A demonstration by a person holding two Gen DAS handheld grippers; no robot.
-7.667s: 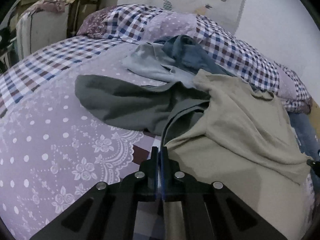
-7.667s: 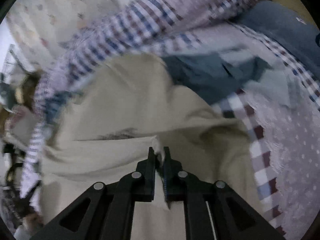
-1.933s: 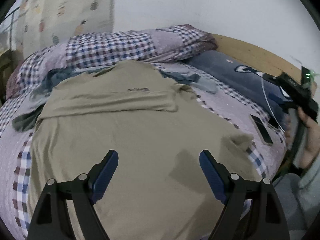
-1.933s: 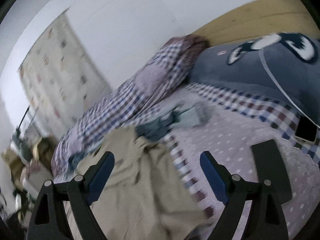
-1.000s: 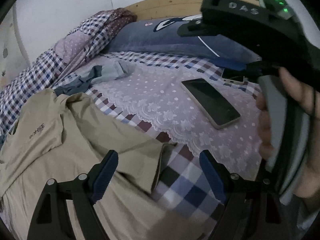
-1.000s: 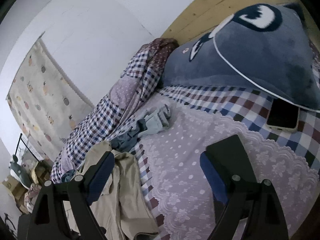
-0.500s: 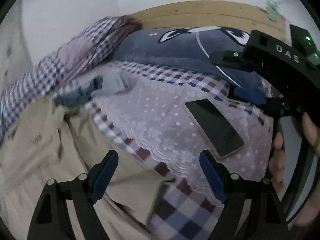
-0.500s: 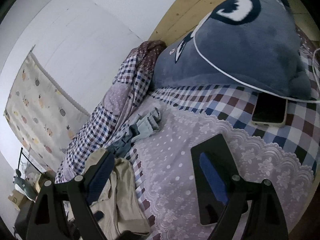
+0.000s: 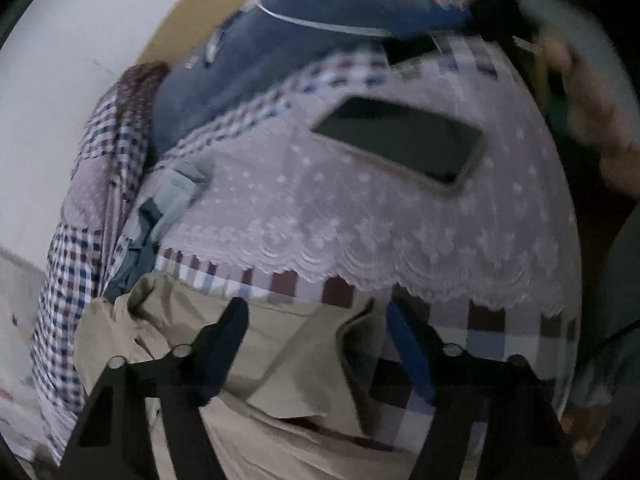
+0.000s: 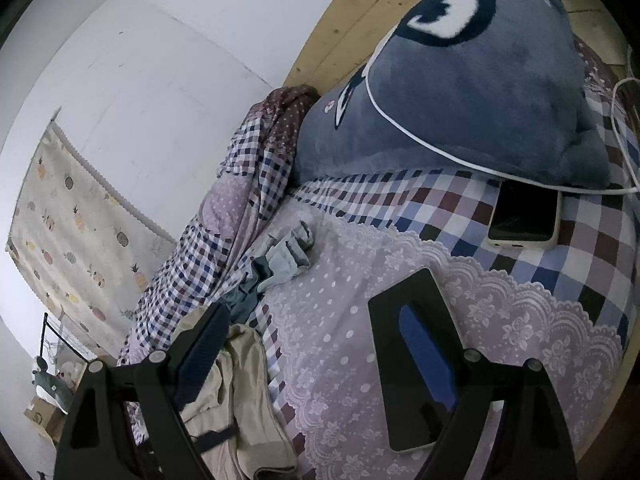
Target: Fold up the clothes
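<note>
Left tool [image 9: 316, 320] spread wide, empty, above sleeve of khaki soft-knit T-shirt [image 9: 280, 356]. Right tool [image 10: 312, 344] also spread, empty, over bed.

Shirt lies rumpled at lilac lace-edged dotted bedspread [image 9: 360, 216], partly on checked sheet.

Risks:
- thin limp knit: pinch may take one layer only, fold skews
- black glossy slab phone [image 9: 400, 140] near; dragged cloth could sweep it
- crumpled grey-blue garments [image 10: 280, 268] near shirt may snag

Left view blurred; sleeve edge hard to judge.
</note>
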